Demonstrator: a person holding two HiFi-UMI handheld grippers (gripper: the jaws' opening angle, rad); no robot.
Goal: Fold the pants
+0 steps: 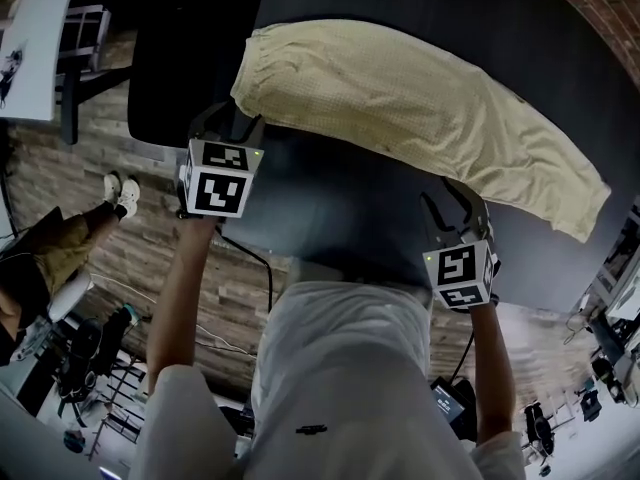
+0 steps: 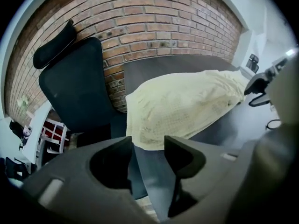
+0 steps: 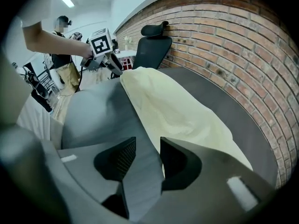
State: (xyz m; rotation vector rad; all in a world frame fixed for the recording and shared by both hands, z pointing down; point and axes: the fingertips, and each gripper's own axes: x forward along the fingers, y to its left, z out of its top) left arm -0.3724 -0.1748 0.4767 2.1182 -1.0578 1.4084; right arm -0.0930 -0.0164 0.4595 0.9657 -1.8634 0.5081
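Head view: left hand-held gripper [image 1: 238, 123] and right hand-held gripper [image 1: 452, 200] are hovering spread over dark table [image 1: 330, 203], seemingly clear of the pants' [image 1: 420, 108] near edge.

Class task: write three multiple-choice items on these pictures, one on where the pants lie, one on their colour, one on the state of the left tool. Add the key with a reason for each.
1. Where do the pants lie?
A) on a shelf
B) on the dark table
C) in a basket

2. What colour are the pants?
A) blue
B) red
C) pale yellow

3. How do the jaws of the left tool stand?
A) apart, gripping nothing
B) clamped on the pants
C) shut tight on nothing

Key:
1 B: the head view shows them lying on the tabletop.
2 C: all three views show pale yellow cloth.
3 A: the left gripper view shows a gap between the jaws, with the pants lying beyond them.
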